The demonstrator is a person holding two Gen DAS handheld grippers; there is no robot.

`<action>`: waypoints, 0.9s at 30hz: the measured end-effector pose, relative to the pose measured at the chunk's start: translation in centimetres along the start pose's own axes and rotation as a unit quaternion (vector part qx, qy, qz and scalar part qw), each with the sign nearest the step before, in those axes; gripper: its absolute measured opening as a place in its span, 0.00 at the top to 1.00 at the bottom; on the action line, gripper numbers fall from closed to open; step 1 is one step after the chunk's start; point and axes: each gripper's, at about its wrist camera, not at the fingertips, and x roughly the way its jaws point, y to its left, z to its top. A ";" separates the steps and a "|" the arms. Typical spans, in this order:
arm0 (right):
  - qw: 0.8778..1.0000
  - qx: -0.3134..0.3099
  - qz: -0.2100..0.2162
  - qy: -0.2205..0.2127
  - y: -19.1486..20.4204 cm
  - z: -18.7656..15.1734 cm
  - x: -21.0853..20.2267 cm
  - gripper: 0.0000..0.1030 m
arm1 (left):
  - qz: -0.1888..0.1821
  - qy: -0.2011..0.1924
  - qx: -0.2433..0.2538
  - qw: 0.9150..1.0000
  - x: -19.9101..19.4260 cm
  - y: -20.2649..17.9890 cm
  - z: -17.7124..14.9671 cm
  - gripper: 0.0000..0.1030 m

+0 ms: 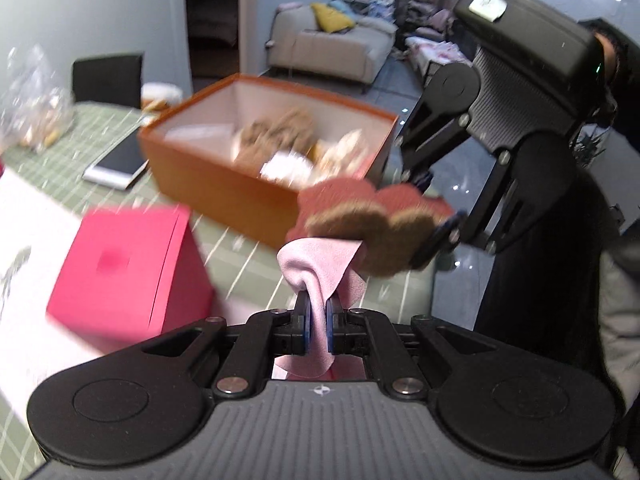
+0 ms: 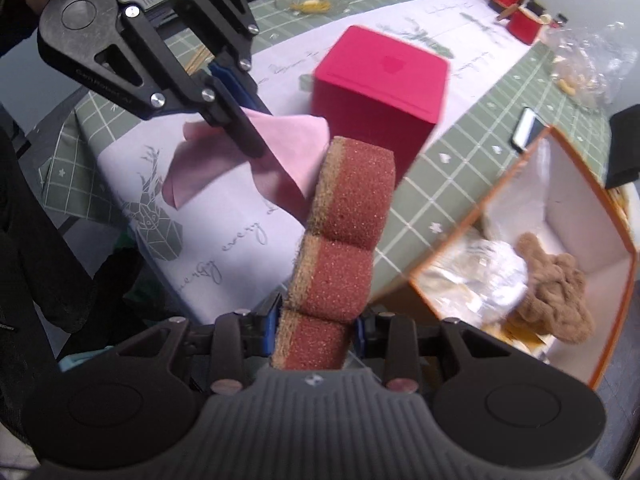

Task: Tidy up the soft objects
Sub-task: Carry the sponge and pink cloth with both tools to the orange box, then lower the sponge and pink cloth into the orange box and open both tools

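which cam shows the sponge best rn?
Right wrist: the sponge stands sharp, red foam with a tan scrub edge, clamped in the right gripper. Left wrist shows it blurred, side-on, above the pink cloth.

In the right wrist view, the cube box (image 2: pixel 380 92) stands on the printed runner (image 2: pixel 224 232) at upper centre, with the open box (image 2: pixel 592 280) at the right edge on the checked cloth (image 2: pixel 452 160). A knitted bundle (image 2: pixel 556 292) lies inside it, beside what may be wrapped plastic. The phone (image 2: pixel 526 128) lies above that box. The sponge (image 2: pixel 340 240) rises up the frame's middle; the cloth piece (image 2: pixel 280 156) hangs left of it.
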 end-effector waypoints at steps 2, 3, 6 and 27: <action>1.000 0.011 -0.007 -0.010 -1.0 -0.8 -1.1 0.67 | -0.001 -0.013 0.008 1.000 0.3 -0.5 1.8 0.93; 1.000 0.016 -0.012 -0.015 -1.5 -1.1 -1.6 0.67 | -0.001 -0.020 0.011 1.000 0.4 -0.7 2.7 0.93; 0.999 0.030 -0.029 -0.028 -3.1 -1.9 -3.4 0.67 | 0.002 -0.035 0.021 0.999 0.9 -1.2 5.5 0.92; 0.987 0.090 -0.114 -0.070 -14.2 -3.2 -7.8 0.66 | 0.085 -0.098 -0.047 0.990 5.6 0.5 15.8 0.93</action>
